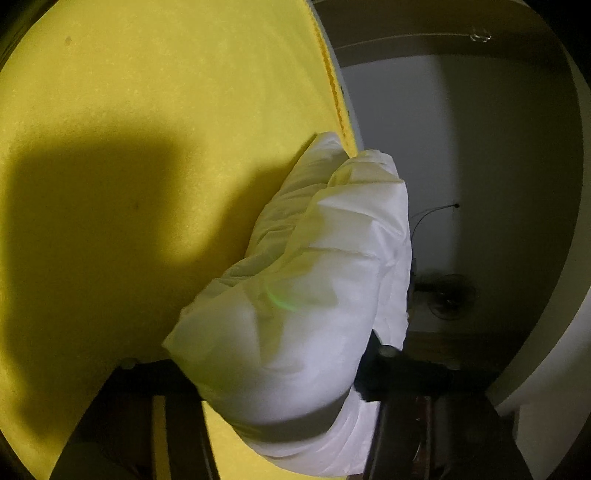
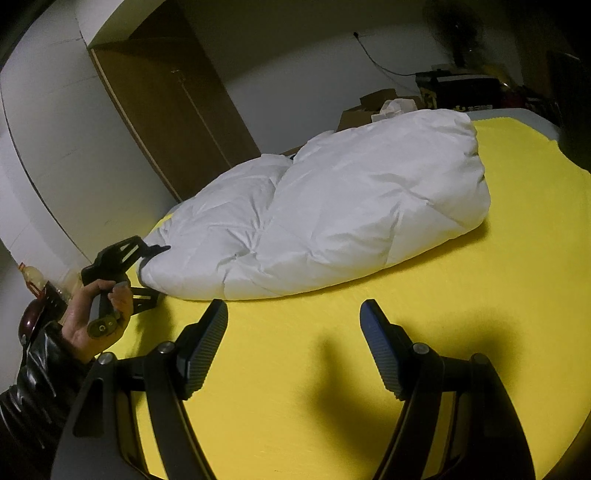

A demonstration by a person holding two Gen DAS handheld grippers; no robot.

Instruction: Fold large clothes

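A white puffy quilted garment [image 2: 325, 206] lies folded in a long bundle on the yellow sheet [image 2: 369, 332]. My left gripper [image 2: 155, 273] is at its near left end, with one finger above the hem and one below it; it holds that end. In the left wrist view the garment [image 1: 303, 295] fills the space between the fingers and hides them. My right gripper [image 2: 293, 314] is open and empty, hovering above the bare yellow sheet just in front of the garment.
A brown wardrobe [image 2: 173, 110] stands behind the bed at the left. Cardboard boxes [image 2: 373, 107] and a fan [image 2: 458, 26] are at the back. A bottle [image 2: 33, 277] stands at the far left. The sheet's edge [image 1: 332, 81] runs beside the garment.
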